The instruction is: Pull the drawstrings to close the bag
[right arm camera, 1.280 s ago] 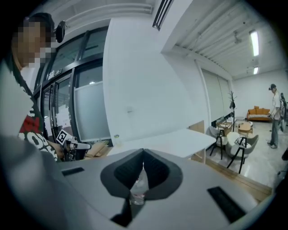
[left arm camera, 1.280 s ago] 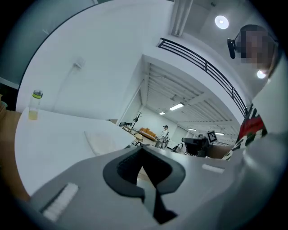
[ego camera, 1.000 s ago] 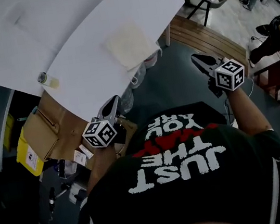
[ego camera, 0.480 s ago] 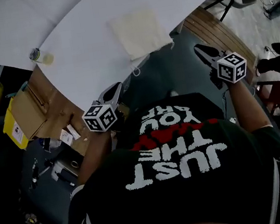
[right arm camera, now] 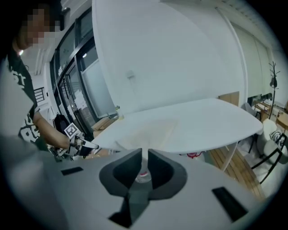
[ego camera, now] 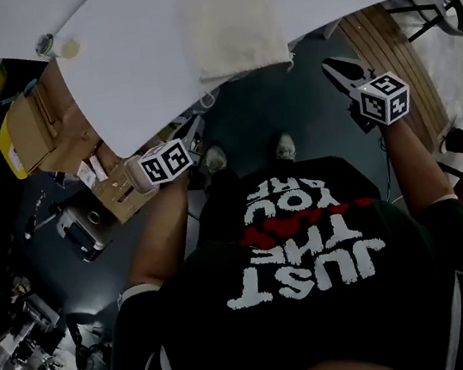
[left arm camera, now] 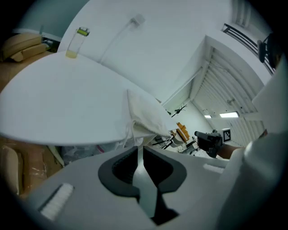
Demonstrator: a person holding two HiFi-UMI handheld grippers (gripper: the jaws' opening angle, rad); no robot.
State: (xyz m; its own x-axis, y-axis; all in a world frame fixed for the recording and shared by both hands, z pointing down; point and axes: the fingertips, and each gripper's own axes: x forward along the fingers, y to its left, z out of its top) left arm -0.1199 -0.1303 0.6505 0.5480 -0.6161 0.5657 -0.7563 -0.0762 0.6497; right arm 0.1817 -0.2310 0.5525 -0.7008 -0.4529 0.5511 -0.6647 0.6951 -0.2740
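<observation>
well, the cream bag (ego camera: 235, 31) lies flat at the near edge of the white worktop (ego camera: 135, 73), its drawstrings (ego camera: 212, 97) dangling over that edge; whether anything is in it i cannot tell. the left gripper (ego camera: 197, 129) has jaws just starting to part, all but together and empty; the right gripper (ego camera: 333, 69) has its jaws pressed together, empty. likely trouble: the thin cords are missed, cloth gets pinched instead, or an uneven pull drags the light bag off. the cardboard box (ego camera: 32, 133) below holds clutter.

Bare tabletop (ego camera: 135, 73) rings the bag (ego camera: 233, 31); a bottle (ego camera: 45, 45) stands well apart.
</observation>
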